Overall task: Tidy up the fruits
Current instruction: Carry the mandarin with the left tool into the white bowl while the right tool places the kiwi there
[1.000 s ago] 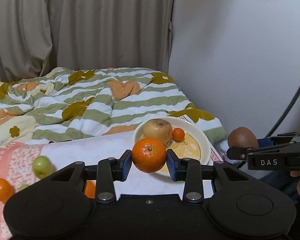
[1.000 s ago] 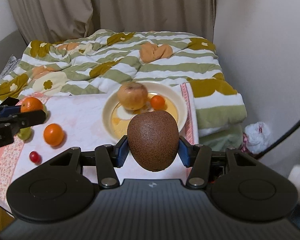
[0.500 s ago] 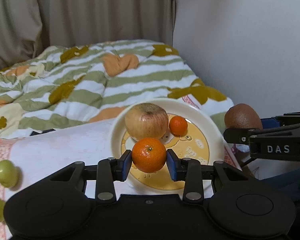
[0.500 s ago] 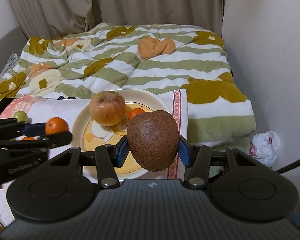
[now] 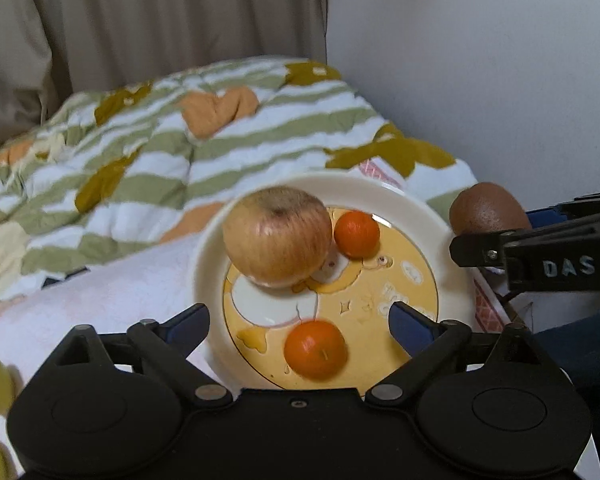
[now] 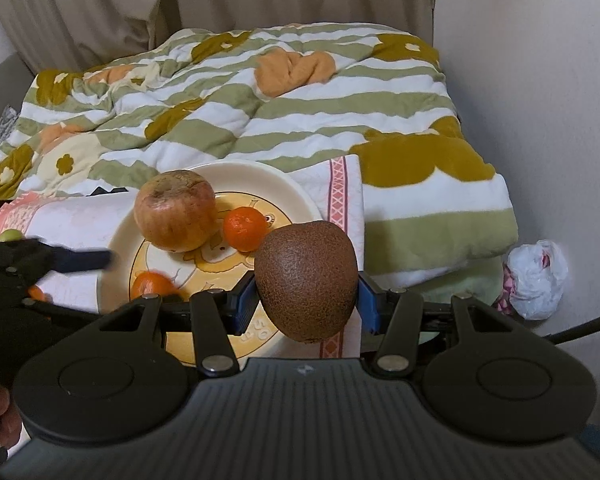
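We're opening the left gripper (image 5: 296,320) jaws; the mandarin (image 5: 315,349) is lying loose on the plate (image 5: 440,220) btwn them, pads clear. Right gripper (image 6: 306,300) jaws are clamping the kiwi (image 6: 306,280), hovering at the plate's 4 o'clock rim. Free plate area is lying toward 10 o'clock from the kiwi, w/ the apple (image 6: 175,210) and small mandarin (image 6: 245,228) just beyond.

Beige curtains (image 6: 180,8) hang across the top; a white wall (image 6: 540,80) fills the right; a striped quilt (image 6: 260,120) covers the bed.
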Tool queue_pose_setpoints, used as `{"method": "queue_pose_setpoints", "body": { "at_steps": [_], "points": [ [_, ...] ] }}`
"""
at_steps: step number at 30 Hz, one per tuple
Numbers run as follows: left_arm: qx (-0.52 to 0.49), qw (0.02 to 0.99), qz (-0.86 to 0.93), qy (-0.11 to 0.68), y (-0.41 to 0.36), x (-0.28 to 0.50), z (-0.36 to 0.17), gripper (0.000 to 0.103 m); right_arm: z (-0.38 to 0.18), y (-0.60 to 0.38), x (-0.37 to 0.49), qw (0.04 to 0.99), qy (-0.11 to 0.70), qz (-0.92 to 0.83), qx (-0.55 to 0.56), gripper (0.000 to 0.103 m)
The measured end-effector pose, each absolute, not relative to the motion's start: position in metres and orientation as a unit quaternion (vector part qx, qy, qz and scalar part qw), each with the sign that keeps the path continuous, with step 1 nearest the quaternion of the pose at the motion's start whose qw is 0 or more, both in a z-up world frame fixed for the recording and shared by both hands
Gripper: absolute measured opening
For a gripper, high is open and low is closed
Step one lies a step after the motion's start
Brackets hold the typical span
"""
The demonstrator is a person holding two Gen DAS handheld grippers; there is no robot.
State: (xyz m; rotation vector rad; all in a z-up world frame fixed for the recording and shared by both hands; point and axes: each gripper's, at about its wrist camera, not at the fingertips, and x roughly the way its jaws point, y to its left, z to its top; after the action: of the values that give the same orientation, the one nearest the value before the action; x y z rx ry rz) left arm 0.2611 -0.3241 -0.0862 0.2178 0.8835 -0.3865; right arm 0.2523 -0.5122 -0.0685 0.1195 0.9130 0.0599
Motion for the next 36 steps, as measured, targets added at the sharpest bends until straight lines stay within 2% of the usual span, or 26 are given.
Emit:
{"method": "queue_pose_setpoints", "body": {
  "at_steps": [11, 22, 31, 34, 35, 36],
  "points": [
    [0.077, 0.886, -0.173, 0.424, -0.294, 0.247, -0.063, 0.099, -0.066, -0.499, 0.257, 0.895, 0.441, 0.039, 0.045, 0.067],
    [0.067, 0.893, -0.149, 0.419, -0.269, 0.234, -0.058, 0.099, -0.096, -0.46, 0.278, 0.884, 0.461, 0.07, -0.024, 0.067],
    [0.073, 0.897, -0.138, 0.414, -0.263, 0.225, -0.056, 0.099, -0.108, -0.454, 0.282, 0.883, 0.462, 0.075, -0.036, 0.068],
    [0.073, 0.899, -0.136, 0.411, -0.262, 0.222, -0.055, 0.099, -0.103, -0.452, 0.276, 0.895, 0.436, 0.082, -0.042, 0.079],
    [0.072, 0.899, -0.136, 0.41, -0.262, 0.22, -0.054, 0.099, -0.101, -0.452, 0.274, 0.899, 0.429, 0.079, -0.043, 0.093],
    [0.071, 0.9, -0.135, 0.409, -0.262, 0.219, -0.053, 0.099, -0.098, -0.452, 0.272, 0.901, 0.424, 0.075, -0.042, 0.103]
  ]
}}
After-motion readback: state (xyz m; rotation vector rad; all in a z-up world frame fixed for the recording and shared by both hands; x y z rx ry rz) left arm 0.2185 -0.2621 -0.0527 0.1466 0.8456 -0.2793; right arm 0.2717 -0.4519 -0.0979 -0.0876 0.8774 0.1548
